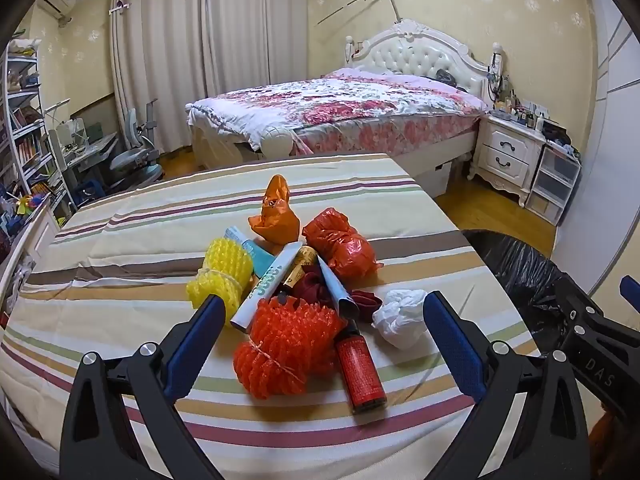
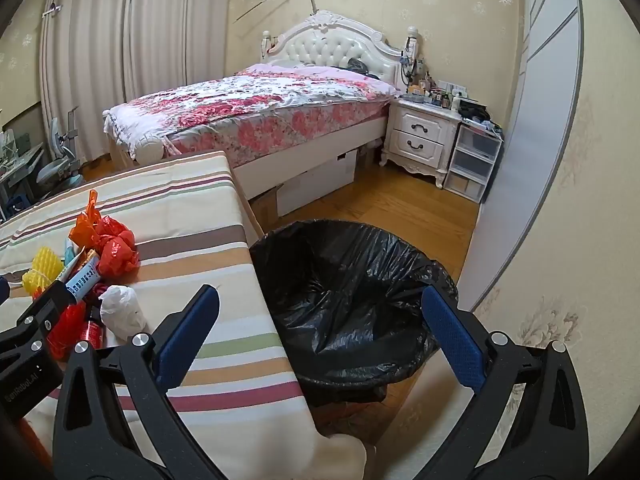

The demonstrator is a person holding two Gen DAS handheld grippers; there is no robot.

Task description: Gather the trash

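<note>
The dark red cloth lies half buried under the tubes, its shape unclear.

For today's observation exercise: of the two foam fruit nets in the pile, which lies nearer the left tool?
The orange-red foam net, lying between the open left tool fingers; the yellow foam net sits farther back, leftward.

Soft, even indoor light fills both views, brightest through the curtains at eleven o'clock. Shadows are faint. Sharp focus centrally; fisheye bending curves the wall at three o'clock, corners vignetted black.
</note>
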